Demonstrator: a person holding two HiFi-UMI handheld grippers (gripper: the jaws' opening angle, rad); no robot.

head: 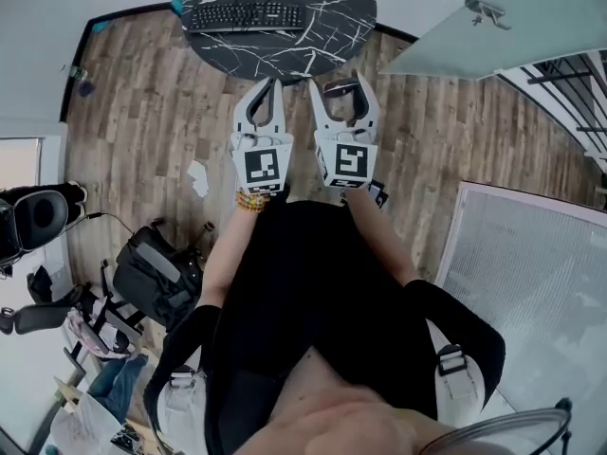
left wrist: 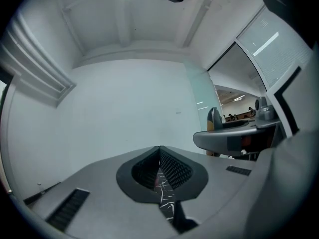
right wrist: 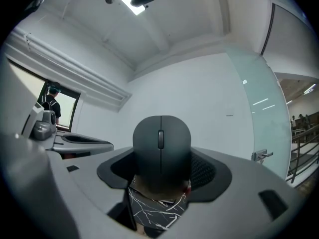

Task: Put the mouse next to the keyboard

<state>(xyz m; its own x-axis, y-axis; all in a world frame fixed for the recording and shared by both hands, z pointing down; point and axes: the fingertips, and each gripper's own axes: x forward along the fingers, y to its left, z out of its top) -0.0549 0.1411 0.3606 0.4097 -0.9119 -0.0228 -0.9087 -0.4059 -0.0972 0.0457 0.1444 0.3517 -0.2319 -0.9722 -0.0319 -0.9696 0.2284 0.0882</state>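
Left jaws: the left gripper has its 2 jaws pressed tip to tip, with nothing between them.
Right jaws: the right gripper, just beside the left, is clamped on the mouse.
Mouse: dark grey and held in the air, its scroll wheel facing the right gripper view's camera and its sides against the jaw pads.
Floor: wood planks lie beneath both grippers.
Table: round, black marble with white veins; its near rim lies at the jaw tips.
Keyboard: 1 black keyboard lies on the table's far left part, well apart from the mouse.
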